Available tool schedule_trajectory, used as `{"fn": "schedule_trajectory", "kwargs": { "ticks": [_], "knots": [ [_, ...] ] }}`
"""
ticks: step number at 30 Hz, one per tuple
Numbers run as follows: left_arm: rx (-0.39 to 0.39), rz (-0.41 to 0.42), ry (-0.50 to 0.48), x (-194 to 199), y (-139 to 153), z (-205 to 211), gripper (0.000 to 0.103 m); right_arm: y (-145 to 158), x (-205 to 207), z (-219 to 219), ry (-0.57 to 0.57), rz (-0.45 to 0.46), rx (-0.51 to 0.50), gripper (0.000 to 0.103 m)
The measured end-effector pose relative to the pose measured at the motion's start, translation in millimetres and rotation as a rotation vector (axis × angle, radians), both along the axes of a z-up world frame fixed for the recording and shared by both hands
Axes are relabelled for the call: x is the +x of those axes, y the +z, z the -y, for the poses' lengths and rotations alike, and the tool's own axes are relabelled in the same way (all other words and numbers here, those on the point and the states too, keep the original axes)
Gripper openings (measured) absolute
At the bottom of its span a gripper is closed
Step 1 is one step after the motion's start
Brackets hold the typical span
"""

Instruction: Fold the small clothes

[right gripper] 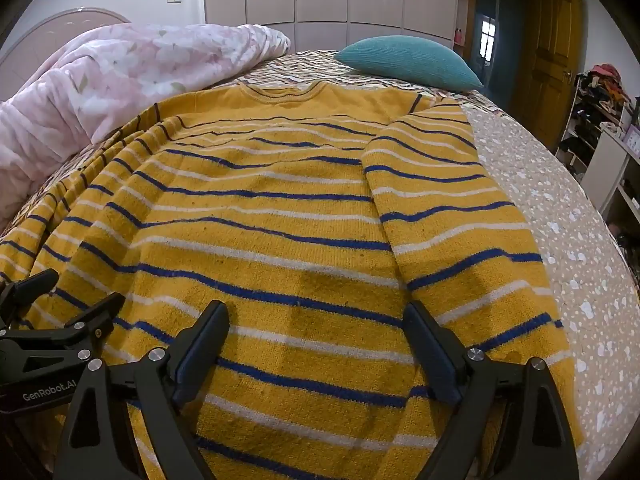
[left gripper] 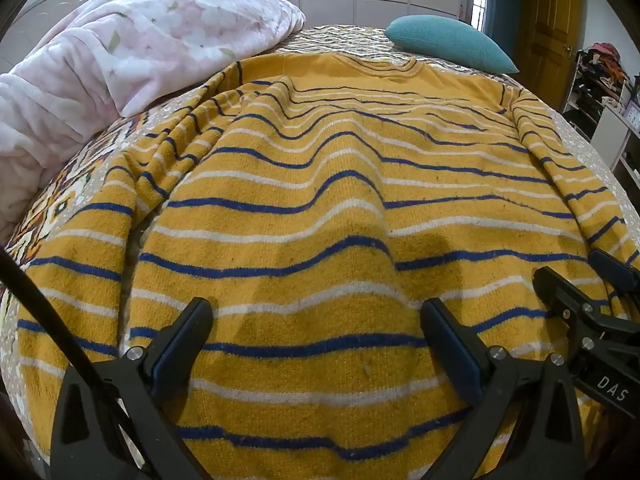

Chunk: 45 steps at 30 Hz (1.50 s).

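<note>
A yellow sweater [left gripper: 320, 200] with blue and white stripes lies spread out flat on the bed [right gripper: 560, 220], with its neck hole at the far end; both sleeves are folded in over its sides. The left gripper [left gripper: 316, 328] hangs over the near part of the sweater; its jaws stand wide apart and hold nothing; only the stripes show between them. The right gripper [right gripper: 316, 332] hangs just beside it, over the same near part; its jaws stand wide apart too, and they hold nothing. A pink blanket [left gripper: 120, 52] sits in a heap on the left side of the bed, touching the sweater's left shoulder; a teal pillow [right gripper: 408, 60] lies at the far end, just past the neck hole.
</note>
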<state>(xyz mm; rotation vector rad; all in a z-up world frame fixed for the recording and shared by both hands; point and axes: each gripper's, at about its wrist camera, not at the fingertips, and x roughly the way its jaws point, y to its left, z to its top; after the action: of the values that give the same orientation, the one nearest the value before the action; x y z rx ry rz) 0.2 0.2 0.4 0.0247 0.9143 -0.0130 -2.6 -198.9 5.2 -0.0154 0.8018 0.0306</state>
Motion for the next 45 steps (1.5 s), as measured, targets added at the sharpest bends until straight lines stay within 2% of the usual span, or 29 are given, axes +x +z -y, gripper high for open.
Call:
{"fn": "schedule_trajectory", "kwargs": {
  "ticks": [25,34,40,45],
  "knots": [
    [0.000,0.001,0.000,0.0,-0.2,0.5,0.103,-0.7,2.6,-1.7,0.000,0.001,-0.006,0.093],
    [-0.003,0.023,-0.001,-4.9,1.8,-0.1,0.103,-0.1,-0.7,-3.5,-0.006,0.000,-0.041,0.094],
    [-0.007,-0.002,-0.004,-4.6,5.0,-0.4,0.103,0.5,-1.1,-6.6,-0.016,-0.011,-0.064,0.095],
    [-0.028,-0.066,-0.031,-10.2,13.1,-9.2,0.103,0.2,-0.9,-7.1,-0.019,-0.014,-0.086,0.096]
  ]
}}
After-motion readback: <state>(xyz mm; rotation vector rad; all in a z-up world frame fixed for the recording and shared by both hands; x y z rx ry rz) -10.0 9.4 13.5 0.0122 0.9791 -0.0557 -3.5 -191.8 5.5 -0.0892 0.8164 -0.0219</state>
